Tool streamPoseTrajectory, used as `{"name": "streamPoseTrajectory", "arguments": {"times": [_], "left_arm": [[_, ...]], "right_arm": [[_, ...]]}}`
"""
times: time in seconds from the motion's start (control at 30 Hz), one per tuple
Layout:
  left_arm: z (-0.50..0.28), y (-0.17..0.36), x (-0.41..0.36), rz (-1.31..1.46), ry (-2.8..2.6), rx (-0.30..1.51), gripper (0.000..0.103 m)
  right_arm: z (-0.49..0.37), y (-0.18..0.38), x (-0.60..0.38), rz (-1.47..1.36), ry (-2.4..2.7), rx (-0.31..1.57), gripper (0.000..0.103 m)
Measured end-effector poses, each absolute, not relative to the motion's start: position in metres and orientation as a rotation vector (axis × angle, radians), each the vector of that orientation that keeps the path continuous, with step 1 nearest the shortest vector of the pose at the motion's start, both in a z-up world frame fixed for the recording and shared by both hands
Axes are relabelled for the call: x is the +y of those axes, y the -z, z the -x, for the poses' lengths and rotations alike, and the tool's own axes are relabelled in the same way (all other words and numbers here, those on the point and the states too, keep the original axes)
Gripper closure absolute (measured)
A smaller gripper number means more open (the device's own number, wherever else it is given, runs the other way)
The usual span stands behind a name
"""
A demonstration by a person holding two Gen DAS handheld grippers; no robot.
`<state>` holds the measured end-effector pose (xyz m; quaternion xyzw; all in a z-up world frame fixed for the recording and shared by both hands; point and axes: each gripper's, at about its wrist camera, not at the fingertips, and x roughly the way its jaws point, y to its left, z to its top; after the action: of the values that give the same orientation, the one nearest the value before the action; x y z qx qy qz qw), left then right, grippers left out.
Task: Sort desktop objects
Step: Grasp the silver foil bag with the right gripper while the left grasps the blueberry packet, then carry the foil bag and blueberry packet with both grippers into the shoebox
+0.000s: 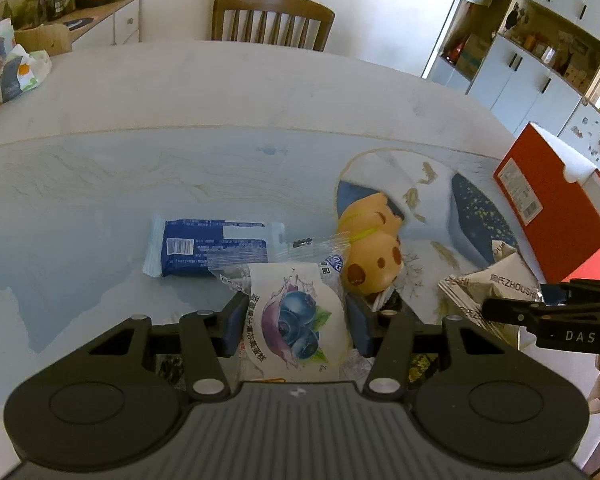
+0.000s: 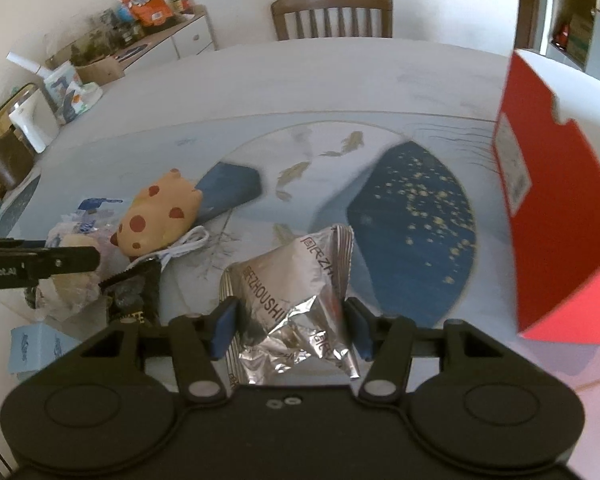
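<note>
My left gripper [image 1: 298,326] is shut on a white snack packet printed with blueberries [image 1: 296,304], its pads pressed against both sides. Just past it lie a dark blue wrapped packet [image 1: 214,252] and a yellow spotted plush toy [image 1: 374,256]. In the right wrist view my right gripper [image 2: 291,328] is shut on a crumpled silver foil packet [image 2: 300,280], which also shows in the left wrist view [image 1: 496,284]. The plush toy [image 2: 160,216] lies to the left of the foil packet, beside the left gripper's fingers [image 2: 72,260].
An open red box [image 2: 556,200] stands at the table's right edge, close to my right gripper. A black packet [image 2: 136,300] and a light blue box [image 2: 36,348] lie at the near left. A wooden chair [image 1: 272,20] stands beyond the table [image 1: 220,92]. Bags and jars crowd the far left.
</note>
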<state>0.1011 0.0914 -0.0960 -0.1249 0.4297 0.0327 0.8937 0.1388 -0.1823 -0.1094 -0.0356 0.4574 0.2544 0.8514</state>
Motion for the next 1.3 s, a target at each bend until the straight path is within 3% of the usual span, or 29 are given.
{"name": "streamPoseTrajectory", "arguments": {"times": [1.3], "left_arm": [[-0.11, 0.016, 0.012, 0.167, 0.131, 0.796, 0.052]], "right_arm": [[-0.115, 0.023, -0.276, -0.035, -0.447, 0.835, 0.047]]}}
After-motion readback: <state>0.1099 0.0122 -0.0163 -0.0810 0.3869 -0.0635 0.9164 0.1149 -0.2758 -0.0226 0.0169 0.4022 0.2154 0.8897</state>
